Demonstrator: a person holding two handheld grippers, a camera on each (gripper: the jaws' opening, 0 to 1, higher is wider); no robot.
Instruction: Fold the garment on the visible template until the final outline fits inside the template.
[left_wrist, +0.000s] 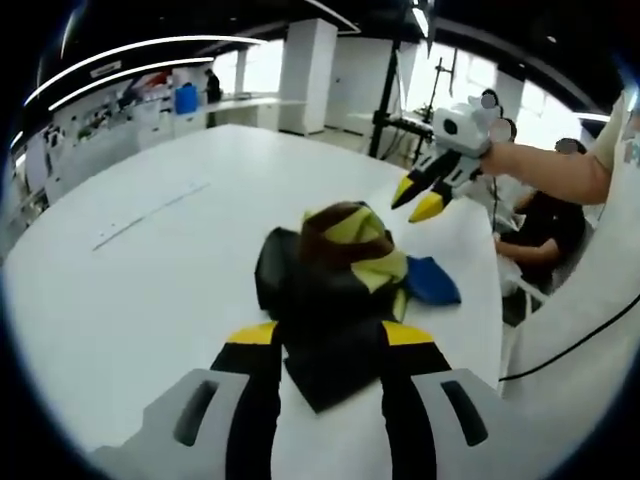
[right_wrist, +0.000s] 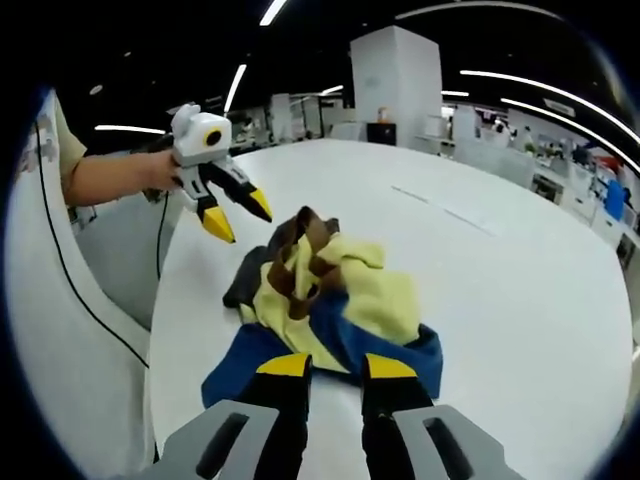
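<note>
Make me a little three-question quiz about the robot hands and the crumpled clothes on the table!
1. True or false: the garment lies flat and neatly folded on the white table.
2. Which colour is not on the garment? A) yellow B) blue C) pink
3. Fill in: in the left gripper view, the right gripper hovers over the table with its jaws ____.

Key:
1. False; it sits in a crumpled heap.
2. C
3. open, and holding nothing.
</note>
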